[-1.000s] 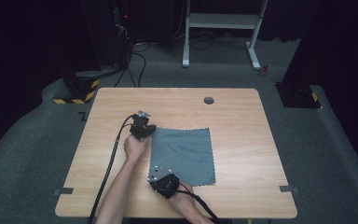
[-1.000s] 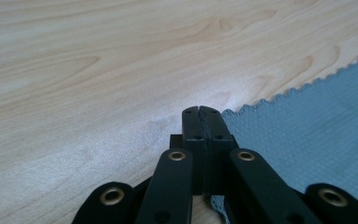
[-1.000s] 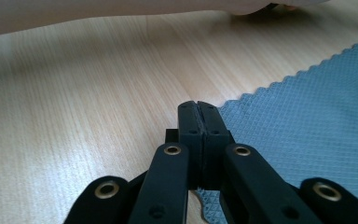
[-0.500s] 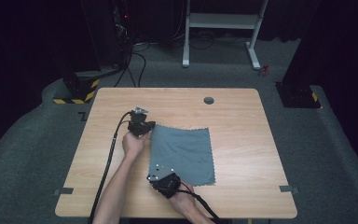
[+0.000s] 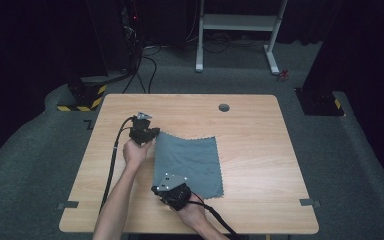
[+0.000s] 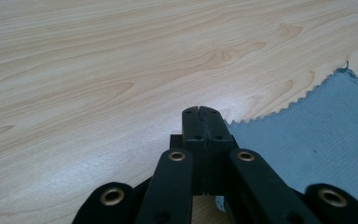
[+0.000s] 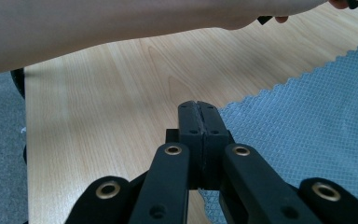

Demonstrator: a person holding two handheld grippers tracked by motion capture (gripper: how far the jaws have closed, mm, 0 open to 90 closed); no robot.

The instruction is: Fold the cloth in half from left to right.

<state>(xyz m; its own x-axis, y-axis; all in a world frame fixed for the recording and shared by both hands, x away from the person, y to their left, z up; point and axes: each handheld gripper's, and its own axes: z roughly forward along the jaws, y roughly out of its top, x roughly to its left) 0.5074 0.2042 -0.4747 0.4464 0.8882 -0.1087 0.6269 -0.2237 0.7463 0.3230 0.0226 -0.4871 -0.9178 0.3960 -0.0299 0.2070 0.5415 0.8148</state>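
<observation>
**Both grippers pinched at the left edge of the grey cloth**

High view first: the grey cloth [image 5: 190, 162] lies flat near the middle of the table [image 5: 260, 150], zigzag edges all round. The left gripper [image 5: 147, 136] sits at its far left corner, the right gripper [image 5: 164, 191] at its near left corner, a forearm trailing from each toward the bottom edge. A small dark round fitting [image 5: 224, 107] is set in the tabletop well beyond the cloth.

Left gripper view now: the fingers [image 6: 200, 122] are pressed together, tips at the cloth's pinked edge [image 6: 307, 135]. Whether fabric is really caught between them is hard to say, since the pinch point sits under the jaws.

Right gripper view: fingers [image 7: 198, 122] together again, right on the cloth's woven border [image 7: 307, 121], with the other forearm [image 7: 121, 23] crossing above. Same doubt about the bite.

The risk from here, as I judge it: if either grip holds only a few threads, lifting could let that corner slip out and the cloth would sag or bunch. Uneven lifting by the two hands could skew any fold.
</observation>
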